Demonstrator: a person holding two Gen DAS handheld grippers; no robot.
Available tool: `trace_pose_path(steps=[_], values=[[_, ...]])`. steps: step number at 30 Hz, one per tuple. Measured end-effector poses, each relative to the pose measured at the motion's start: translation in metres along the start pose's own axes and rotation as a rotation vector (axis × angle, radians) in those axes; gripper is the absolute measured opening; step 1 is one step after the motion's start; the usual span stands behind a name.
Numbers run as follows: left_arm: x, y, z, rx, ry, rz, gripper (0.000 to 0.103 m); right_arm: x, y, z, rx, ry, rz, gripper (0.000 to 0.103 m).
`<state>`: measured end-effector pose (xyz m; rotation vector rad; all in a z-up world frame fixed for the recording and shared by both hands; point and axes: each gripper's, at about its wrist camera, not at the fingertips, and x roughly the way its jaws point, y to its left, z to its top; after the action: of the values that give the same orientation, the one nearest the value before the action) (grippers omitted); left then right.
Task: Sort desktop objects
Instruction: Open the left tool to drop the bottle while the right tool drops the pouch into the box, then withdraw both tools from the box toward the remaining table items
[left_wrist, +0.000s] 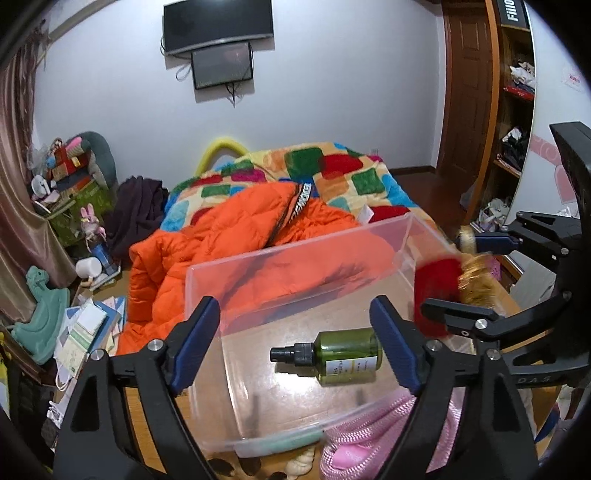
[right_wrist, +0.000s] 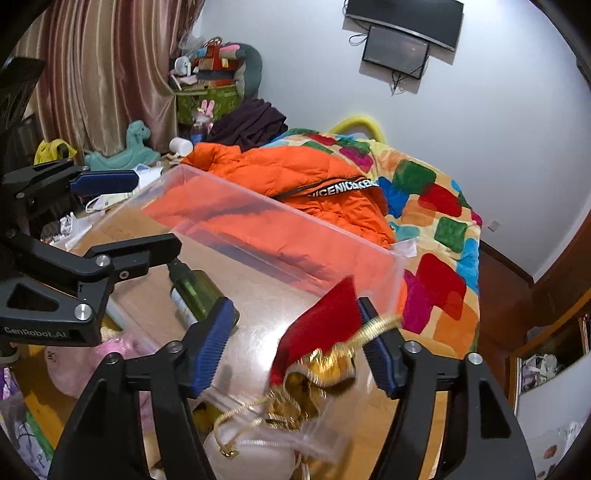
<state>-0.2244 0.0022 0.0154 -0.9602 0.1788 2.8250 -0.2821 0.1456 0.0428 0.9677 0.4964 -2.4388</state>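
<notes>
**Red pouch at the bin's right wall, bottle already inside**

The right hand-held gripper (right_wrist: 299, 343) has its jaws spread, and a red velvet pouch with gold trim (right_wrist: 321, 332) sits between the blue pads (right_wrist: 212, 345). The pouch is motion-blurred and appears to touch only the right pad, if either, so I judge it loose or just let go, not clamped; a firm grip cannot be confirmed. The left hand-held gripper (left_wrist: 295, 343) is also open and holds nothing, its fingers straddling the near wall of the clear plastic bin (left_wrist: 295, 243).

A green spray bottle (left_wrist: 332, 354) lies on its side on the bin floor, long axis running left to right, cap pointing left. In the left wrist view it lies just ahead of the left hand-held gripper, between the fingers.

The pouch hangs at the bin's right end, right at the wall's edge; whether it is over the inside or the outside I cannot tell. The right hand is plainly the nearer one to it. A pink braided rope (left_wrist: 354, 435) lies on the wooden surface (left_wrist: 502, 295) just outside the near wall, close to the left hand-held gripper. The next move likely turns on getting the pouch clear of the right wall and into the bin.
</notes>
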Motion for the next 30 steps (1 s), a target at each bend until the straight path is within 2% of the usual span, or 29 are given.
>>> trace_pose_path(steps=[4, 17, 21, 26, 30], values=[[-0.017, -0.003, 0.001, 0.002, -0.035, 0.001, 0.087, -0.021, 0.001, -0.004, 0.005, -0.047, -0.033, 0.080], [-0.076, -0.014, -0.006, 0.016, -0.160, 0.057, 0.096, -0.088, 0.012, -0.028, 0.017, -0.170, -0.073, 0.088], [-0.096, -0.013, -0.015, 0.006, -0.190, 0.071, 0.096, -0.108, 0.013, -0.037, 0.033, -0.208, -0.073, 0.096], [-0.112, -0.003, -0.033, -0.039, -0.198, 0.072, 0.097, -0.131, 0.015, -0.053, 0.045, -0.257, -0.100, 0.097], [-0.113, 0.006, -0.051, -0.086, -0.163, 0.068, 0.097, -0.138, 0.009, -0.067, 0.086, -0.269, -0.092, 0.099]])
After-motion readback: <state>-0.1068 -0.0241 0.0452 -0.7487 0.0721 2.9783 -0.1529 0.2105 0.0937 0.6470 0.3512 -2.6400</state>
